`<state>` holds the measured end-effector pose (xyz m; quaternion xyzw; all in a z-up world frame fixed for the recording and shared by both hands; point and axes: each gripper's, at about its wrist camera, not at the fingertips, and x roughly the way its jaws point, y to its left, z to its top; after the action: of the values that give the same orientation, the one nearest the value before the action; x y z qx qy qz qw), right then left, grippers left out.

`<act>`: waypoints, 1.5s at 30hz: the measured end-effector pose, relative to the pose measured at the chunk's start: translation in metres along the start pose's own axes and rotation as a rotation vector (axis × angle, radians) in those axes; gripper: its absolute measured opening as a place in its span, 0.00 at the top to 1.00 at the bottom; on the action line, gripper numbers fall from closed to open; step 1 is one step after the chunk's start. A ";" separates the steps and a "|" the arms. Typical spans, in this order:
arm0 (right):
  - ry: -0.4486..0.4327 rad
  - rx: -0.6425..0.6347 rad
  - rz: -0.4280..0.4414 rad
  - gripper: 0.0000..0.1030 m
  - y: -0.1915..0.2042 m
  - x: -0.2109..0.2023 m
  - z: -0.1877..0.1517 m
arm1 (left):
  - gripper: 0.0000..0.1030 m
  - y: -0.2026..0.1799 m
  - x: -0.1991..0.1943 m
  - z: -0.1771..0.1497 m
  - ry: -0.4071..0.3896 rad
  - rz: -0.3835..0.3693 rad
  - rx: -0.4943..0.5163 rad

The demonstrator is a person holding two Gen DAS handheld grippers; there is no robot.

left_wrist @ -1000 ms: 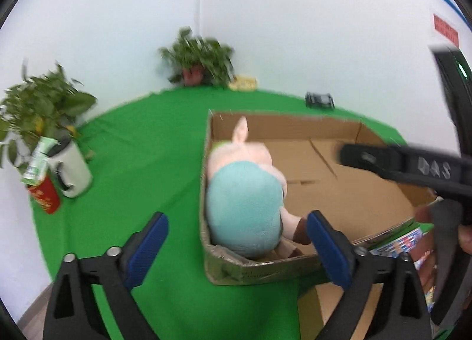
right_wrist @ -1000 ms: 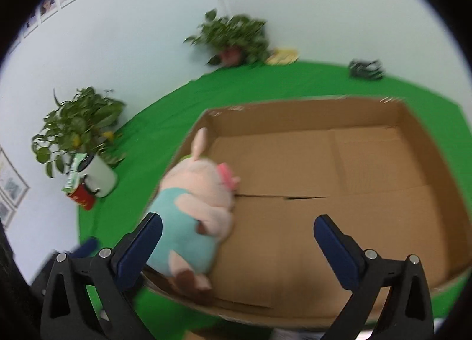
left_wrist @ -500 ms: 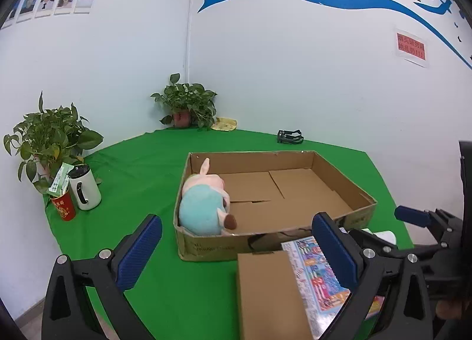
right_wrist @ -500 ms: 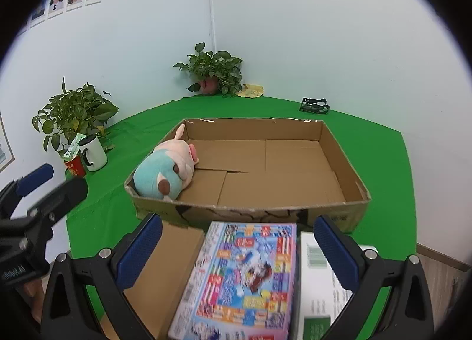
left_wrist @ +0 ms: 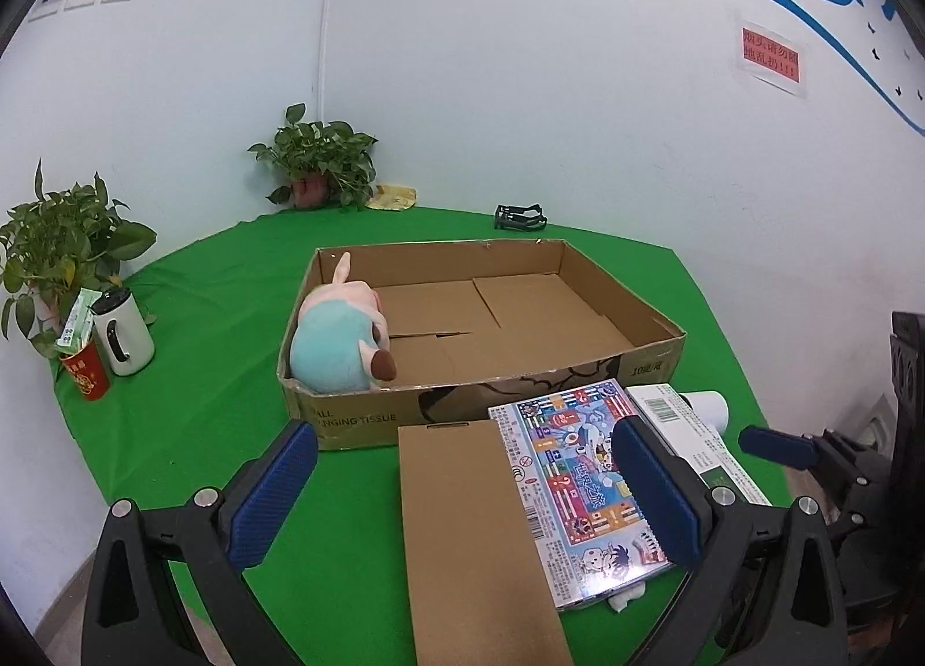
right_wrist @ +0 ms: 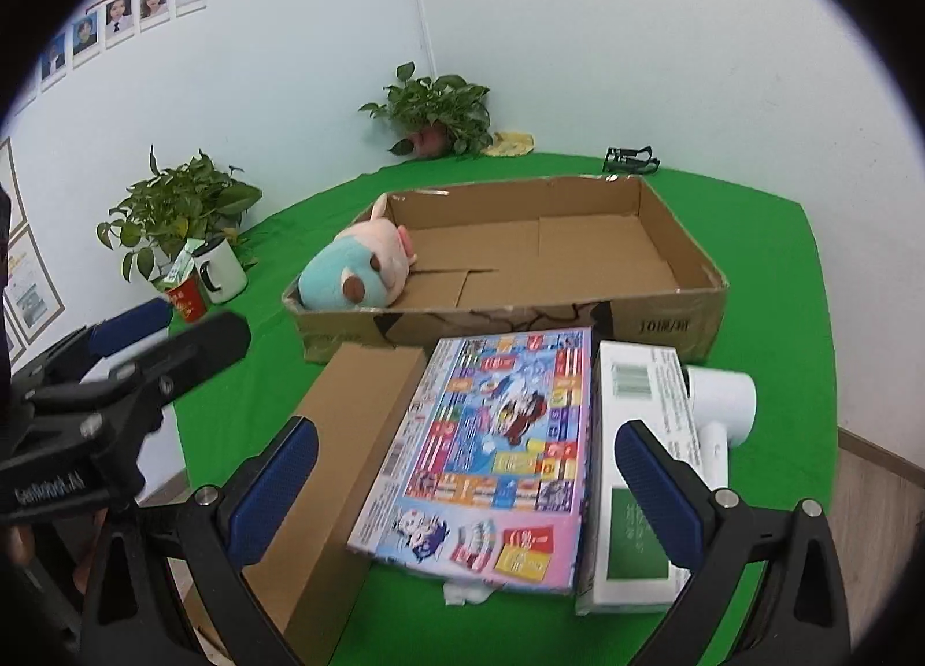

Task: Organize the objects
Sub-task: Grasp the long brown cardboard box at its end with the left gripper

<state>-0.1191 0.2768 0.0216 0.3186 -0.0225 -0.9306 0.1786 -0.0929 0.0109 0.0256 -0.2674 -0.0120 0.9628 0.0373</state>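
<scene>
An open cardboard box (left_wrist: 647, 371) (right_wrist: 665, 313) stands on the green table with a pink and teal plush pig (left_wrist: 341, 342) (right_wrist: 358, 273) in its left end. In front of it lie a plain brown box (left_wrist: 474, 527) (right_wrist: 341, 446), a colourful game box (left_wrist: 578, 475) (right_wrist: 497, 446), a white and green box (left_wrist: 694, 435) (right_wrist: 636, 463) and a white cylinder-headed item (left_wrist: 708, 406) (right_wrist: 722, 400). My left gripper (left_wrist: 468, 492) is open and empty above the brown box. My right gripper (right_wrist: 462, 481) is open and empty above the game box.
Two potted plants (left_wrist: 58, 250) (left_wrist: 318, 157), a white mug (left_wrist: 121, 330) and a red cup (left_wrist: 87, 377) stand along the left and far table edges. A black clip (left_wrist: 520, 216) lies behind the box. The table's front edge is close below the grippers.
Both grippers have pulled back and up from the cardboard box, so the flat boxes in front of it have come into view. Both stay open. The plush pig has not moved.
</scene>
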 end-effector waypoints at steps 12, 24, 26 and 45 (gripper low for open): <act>0.055 -0.030 0.081 0.01 0.054 -0.010 -0.061 | 0.00 0.040 -0.002 -0.041 0.128 -0.115 -0.069; 0.138 -0.126 0.117 0.01 0.113 -0.020 -0.098 | 0.11 0.059 0.015 -0.090 0.289 -0.331 -0.171; 0.143 -0.128 0.114 0.01 0.114 -0.018 -0.100 | 0.22 0.061 0.021 -0.096 0.325 -0.391 -0.206; 0.249 -0.169 0.082 0.11 0.095 0.004 -0.103 | 0.36 0.043 0.029 -0.111 0.418 -0.484 -0.241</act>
<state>-0.0298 0.1941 -0.0483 0.4141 0.0652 -0.8745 0.2439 -0.0628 -0.0292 -0.0864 -0.4507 -0.1808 0.8421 0.2346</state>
